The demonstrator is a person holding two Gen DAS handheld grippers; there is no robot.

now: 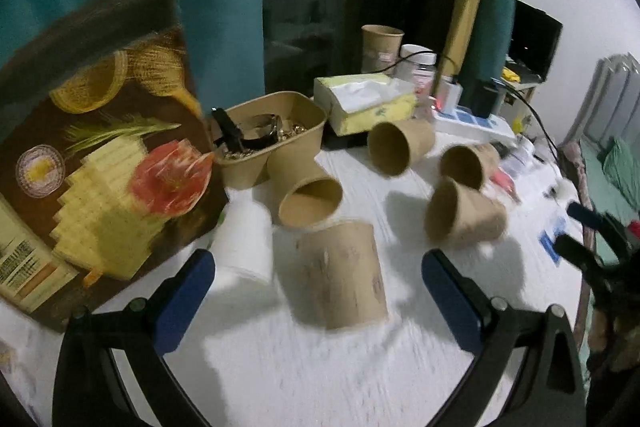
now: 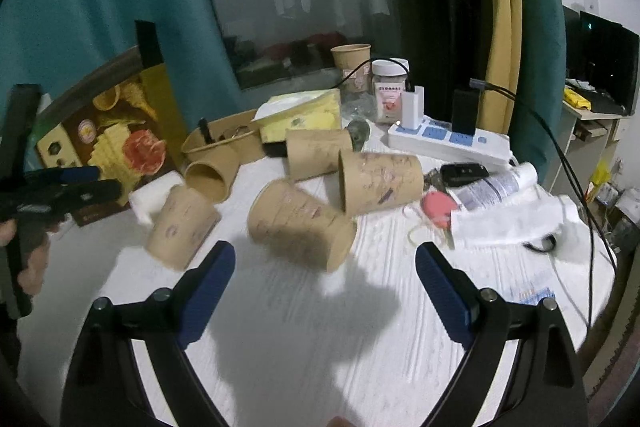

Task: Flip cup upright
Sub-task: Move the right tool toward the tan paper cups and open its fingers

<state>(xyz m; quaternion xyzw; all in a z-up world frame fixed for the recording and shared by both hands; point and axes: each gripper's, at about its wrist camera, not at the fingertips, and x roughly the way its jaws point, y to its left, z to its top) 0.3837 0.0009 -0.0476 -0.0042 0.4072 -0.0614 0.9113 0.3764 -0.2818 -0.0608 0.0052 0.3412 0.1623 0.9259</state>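
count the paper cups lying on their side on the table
5: nearest cup between the left gripper's open fingers; one beside the kraft bowl; one by the tissue box; two at right. One more stands upright.

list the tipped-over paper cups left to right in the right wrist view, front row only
cup beside the white block → cup in front of the right gripper → cup lying sideways by the keys
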